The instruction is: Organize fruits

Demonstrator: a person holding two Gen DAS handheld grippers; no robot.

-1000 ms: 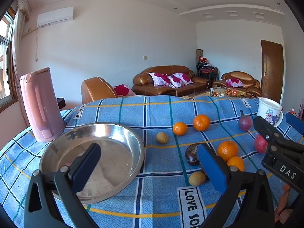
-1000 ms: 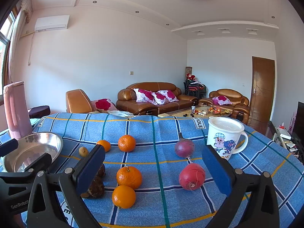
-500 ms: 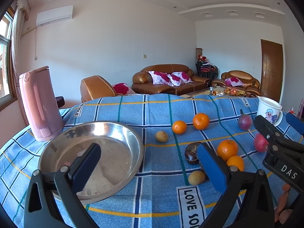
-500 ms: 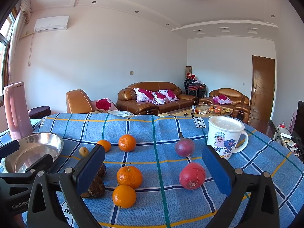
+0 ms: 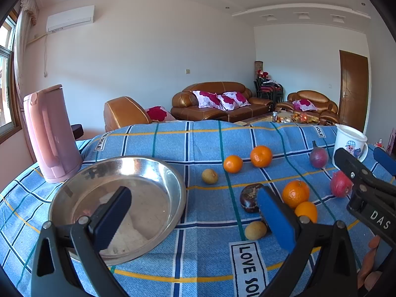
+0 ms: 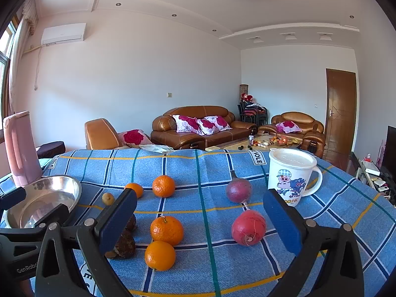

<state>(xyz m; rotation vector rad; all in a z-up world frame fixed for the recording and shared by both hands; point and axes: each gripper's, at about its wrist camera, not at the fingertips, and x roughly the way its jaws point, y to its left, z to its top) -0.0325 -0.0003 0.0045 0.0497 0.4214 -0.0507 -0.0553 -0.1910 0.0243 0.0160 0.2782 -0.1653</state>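
Loosely scattered, the fruit lay on the blue checked cloth (image 6: 222,259) in the middle of the right wrist view: four round oranges, the nearest orange (image 6: 160,255) touching its dimpled neighbour (image 6: 166,230), a smooth red fruit (image 6: 248,227) and a purple one (image 6: 238,190) further right, a dark rough-skinned fruit (image 5: 249,197) and two small yellowish fruits (image 5: 209,176) toward the left. At lower left of the left wrist view sat the shiny metal bowl (image 5: 178,188), shallow and round, holding nothing, just beside a tall pink plastic kettle (image 5: 50,133). A white cartoon mug (image 6: 290,174) stood at centre right. Both claws hovered low over the near cloth, level, the left gripper (image 5: 193,220) and right gripper (image 6: 199,222) each spread wide and gripping nothing. Bare cloth lay between bowl and fruit.
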